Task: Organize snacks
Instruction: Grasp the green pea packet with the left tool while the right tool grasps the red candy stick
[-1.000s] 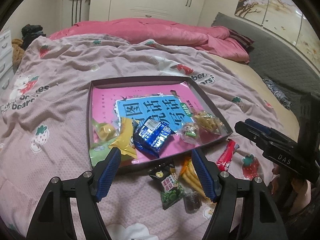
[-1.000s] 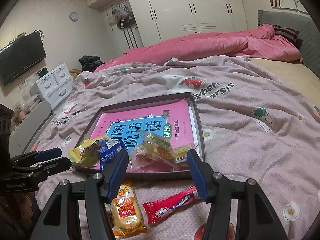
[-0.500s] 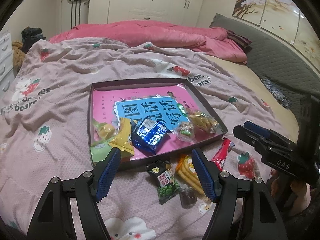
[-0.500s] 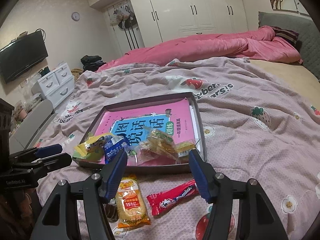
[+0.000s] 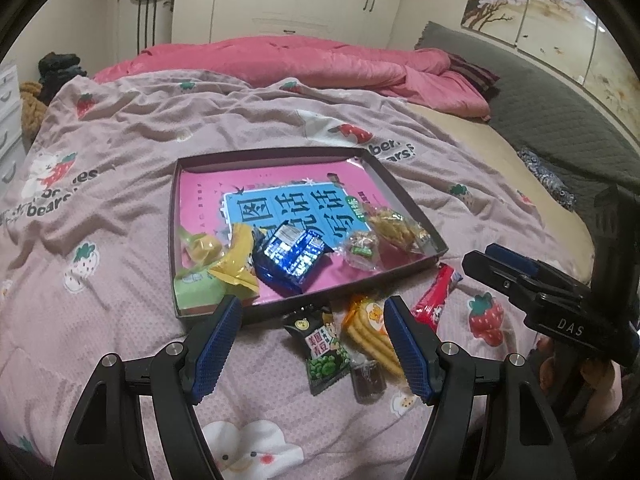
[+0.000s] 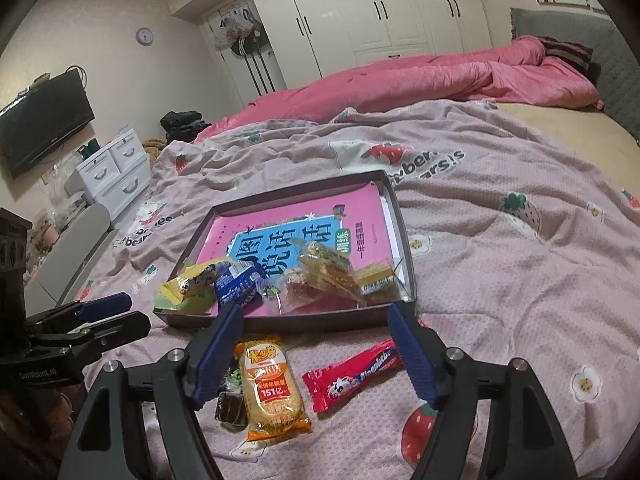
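Observation:
A dark shallow tray [image 5: 400, 200] lies on the bed with a pink book in it. Near its front edge lie a blue packet [image 5: 290, 258], a yellow packet [image 5: 236, 264] and clear-wrapped snacks [image 5: 394, 228]. On the blanket before the tray lie a green pea packet [image 5: 324, 354], an orange cracker pack [image 6: 270, 388], a red bar [image 6: 352, 376] and a small dark candy [image 6: 232, 406]. My left gripper [image 5: 313, 308] hangs open above the loose snacks, gripping nothing. My right gripper [image 6: 315, 316] hovers over the cracker pack and red bar, its jaws opening and empty.
A pink strawberry-print blanket [image 5: 120, 208] covers the bed, with a pink quilt [image 5: 320, 60] bunched at the far end. White drawers [image 6: 116, 172] and a wall television [image 6: 40, 128] stand off the left side. Each gripper shows at the edge of the other's view.
The right gripper's jaws have spread wider. In both views the tray sits a little higher in the picture and more of the loose snacks on the blanket shows.

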The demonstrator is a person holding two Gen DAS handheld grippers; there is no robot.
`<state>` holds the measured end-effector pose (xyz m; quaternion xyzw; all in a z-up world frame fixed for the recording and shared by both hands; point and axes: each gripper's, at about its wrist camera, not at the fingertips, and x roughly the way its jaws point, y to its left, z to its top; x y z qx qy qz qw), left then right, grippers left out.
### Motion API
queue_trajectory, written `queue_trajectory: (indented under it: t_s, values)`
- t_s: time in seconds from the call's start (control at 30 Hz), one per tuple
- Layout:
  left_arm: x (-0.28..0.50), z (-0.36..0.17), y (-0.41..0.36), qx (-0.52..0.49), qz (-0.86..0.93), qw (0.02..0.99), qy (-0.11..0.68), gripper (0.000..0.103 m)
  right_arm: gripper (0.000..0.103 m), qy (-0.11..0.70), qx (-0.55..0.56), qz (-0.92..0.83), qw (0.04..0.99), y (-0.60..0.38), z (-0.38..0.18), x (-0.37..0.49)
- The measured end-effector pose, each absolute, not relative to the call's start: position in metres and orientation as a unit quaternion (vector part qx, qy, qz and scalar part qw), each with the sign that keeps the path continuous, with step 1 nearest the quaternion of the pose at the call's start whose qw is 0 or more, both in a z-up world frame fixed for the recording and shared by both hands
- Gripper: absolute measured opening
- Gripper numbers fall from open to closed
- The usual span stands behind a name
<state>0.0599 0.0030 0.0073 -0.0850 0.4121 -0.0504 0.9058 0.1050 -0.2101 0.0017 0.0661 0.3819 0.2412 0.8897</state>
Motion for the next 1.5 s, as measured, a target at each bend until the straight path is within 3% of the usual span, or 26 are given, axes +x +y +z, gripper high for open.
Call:
queue_trajectory:
  t_s: [0.9,1.07,1.3,1.5]
  values:
    - [0.072,-0.034,-0.006,-0.083,-0.066,0.871,0.48,0.075,0.074,0.498,0.1,0.195,0.839,-0.216,-0.056,0.124]
    - [0.075,-0.039,-0.008,-0.082,-0.068,0.867,0.486,0.075,0.066,0.513,0.098,0.189,0.832,-0.21,-0.07,0.134]
    - [0.08,-0.047,-0.008,-0.089,-0.07,0.861,0.495,0.075,0.048,0.506,0.06,0.184,0.841,-0.197,-0.077,0.143]
    - [0.085,-0.055,-0.008,-0.093,-0.068,0.858,0.501,0.075,0.032,0.508,0.091,0.169,0.84,-0.213,-0.081,0.156]
